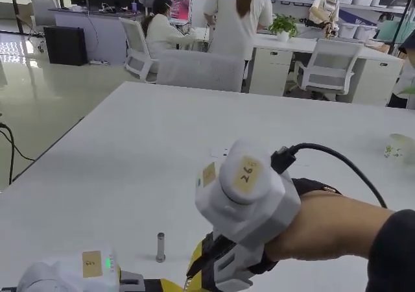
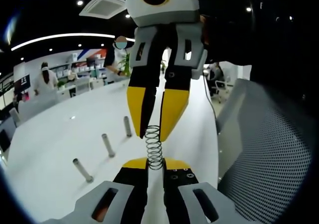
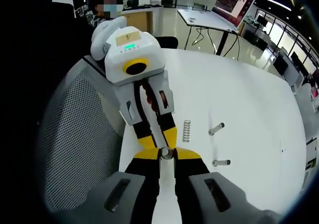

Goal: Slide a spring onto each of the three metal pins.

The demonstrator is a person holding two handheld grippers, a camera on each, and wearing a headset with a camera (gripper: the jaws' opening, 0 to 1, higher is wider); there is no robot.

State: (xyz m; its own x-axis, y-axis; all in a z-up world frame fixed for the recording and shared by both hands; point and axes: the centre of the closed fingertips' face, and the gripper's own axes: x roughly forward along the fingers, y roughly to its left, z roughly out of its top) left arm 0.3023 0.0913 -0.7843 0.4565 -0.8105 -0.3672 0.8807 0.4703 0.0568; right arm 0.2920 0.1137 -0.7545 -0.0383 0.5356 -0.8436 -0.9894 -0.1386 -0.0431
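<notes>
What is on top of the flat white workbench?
Three bare upright grey metal pins and one loose silver coil spring. A second coil spring is held above it between the left gripper and right gripper, whose bodies hide the bench beneath them.

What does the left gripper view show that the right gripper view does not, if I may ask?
Left gripper view: all three metal pins standing in a row on the table, and the held spring seen along its length. Right gripper view: a loose spring lying on the table near two of the pins, and the held spring seen end-on. Both: the left tongs and right tongs meeting at the held spring, the table, and a mesh chair back.
</notes>
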